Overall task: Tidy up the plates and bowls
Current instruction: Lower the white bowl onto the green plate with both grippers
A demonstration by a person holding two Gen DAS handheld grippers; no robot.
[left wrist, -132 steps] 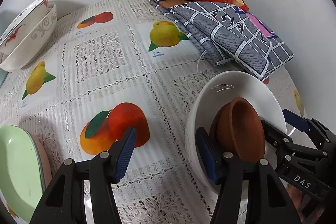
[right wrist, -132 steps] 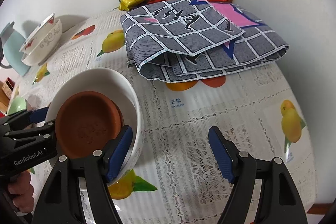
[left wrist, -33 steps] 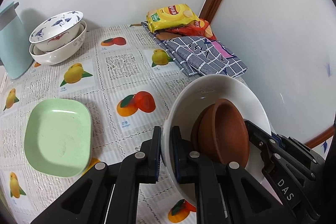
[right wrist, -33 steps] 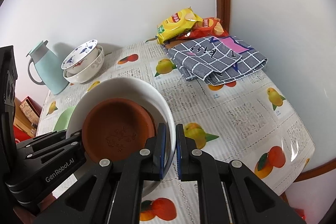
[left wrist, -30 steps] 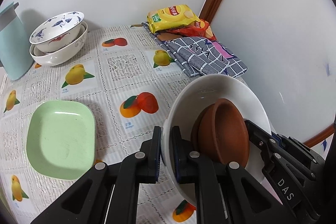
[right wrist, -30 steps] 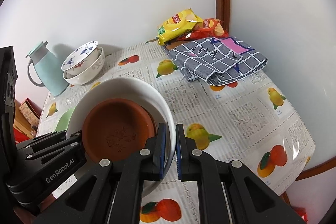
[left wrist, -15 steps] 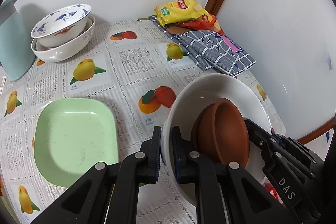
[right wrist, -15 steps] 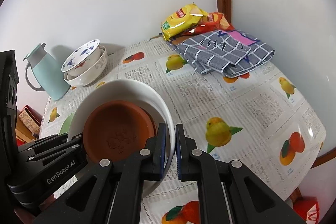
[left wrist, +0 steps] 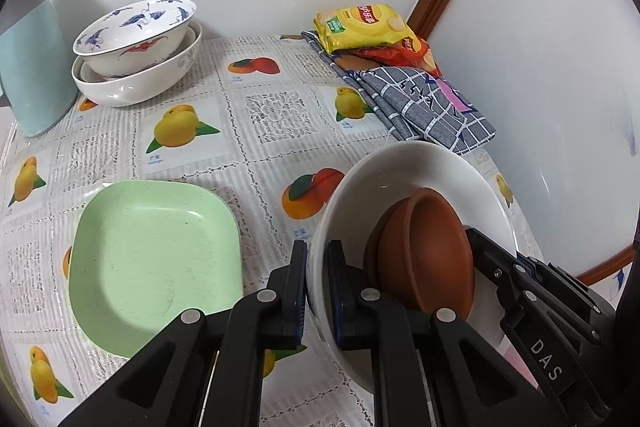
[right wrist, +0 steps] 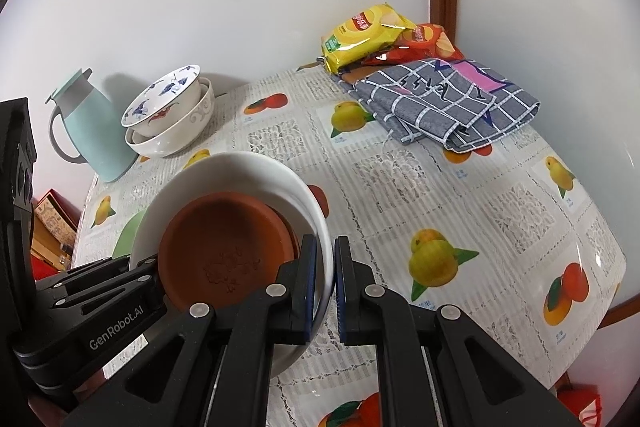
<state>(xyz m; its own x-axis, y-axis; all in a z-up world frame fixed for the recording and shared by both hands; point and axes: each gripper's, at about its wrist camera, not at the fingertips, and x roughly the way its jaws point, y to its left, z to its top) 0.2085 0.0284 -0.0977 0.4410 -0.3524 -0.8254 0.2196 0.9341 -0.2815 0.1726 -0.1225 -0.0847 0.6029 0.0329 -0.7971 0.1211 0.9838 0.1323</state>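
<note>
I hold a large white bowl (left wrist: 416, 163) above the table from both sides. My left gripper (left wrist: 318, 269) is shut on its left rim. On the opposite rim my right gripper (right wrist: 325, 269) is shut too. A smaller brown clay bowl (right wrist: 224, 251) lies tilted inside the white bowl (right wrist: 240, 169). A pale green square plate (left wrist: 152, 267) rests on the tablecloth just left of the held bowl and lower. Two patterned bowls (left wrist: 136, 55) stand nested at the back left.
A teal jug (left wrist: 28, 59) stands at the far left by the wall. Chip bags (left wrist: 364, 27) and a folded checked cloth (left wrist: 420, 103) lie in the back right corner. The table's right edge (right wrist: 612, 267) is close to the wall.
Both grippers, open beside the bowl earlier, now grip its rim and have lifted it. Over the last second the bowl has drifted towards the green plate and slightly down.
</note>
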